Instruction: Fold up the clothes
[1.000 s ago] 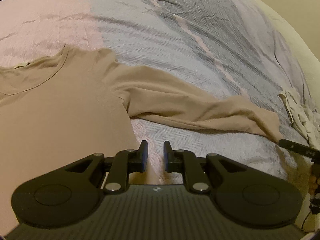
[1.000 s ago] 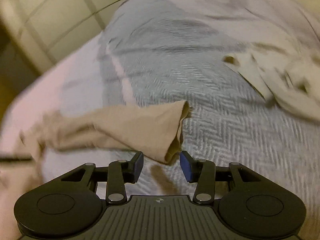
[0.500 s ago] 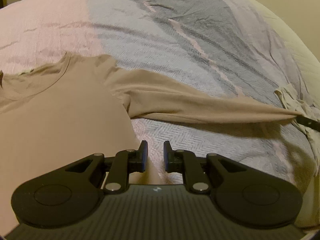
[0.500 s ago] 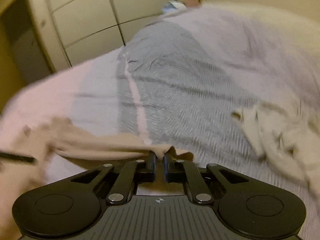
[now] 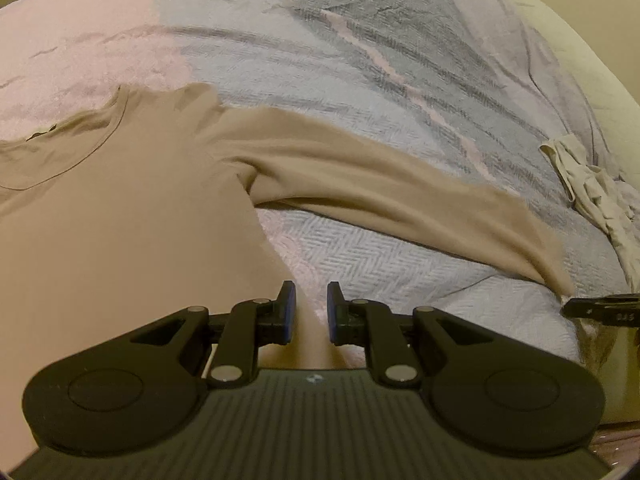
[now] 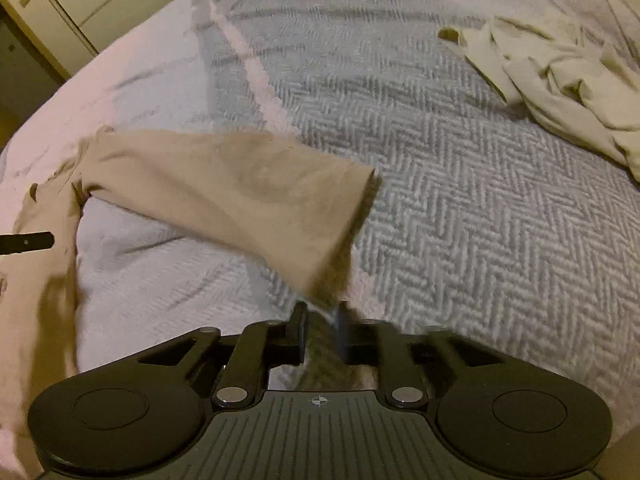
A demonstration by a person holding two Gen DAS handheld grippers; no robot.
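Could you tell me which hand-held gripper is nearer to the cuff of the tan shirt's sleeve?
Right. The right hand-held gripper sits just below the cuff, jaws just opened; the left hand-held gripper is by the shirt's body.

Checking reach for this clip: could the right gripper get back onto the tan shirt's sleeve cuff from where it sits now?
Probably yes. The cuff lies just ahead of the right gripper, whose jaws have just been opening; nothing but bedspread shows around it.

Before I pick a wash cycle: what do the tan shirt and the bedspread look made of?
Tan shirt: likely thin, stretchy knit, matte; it lies smooth and its sleeve drapes softly. Bedspread: probably thick woven cotton, matte, with a raised herringbone weave. Fibre content cannot be confirmed by sight.
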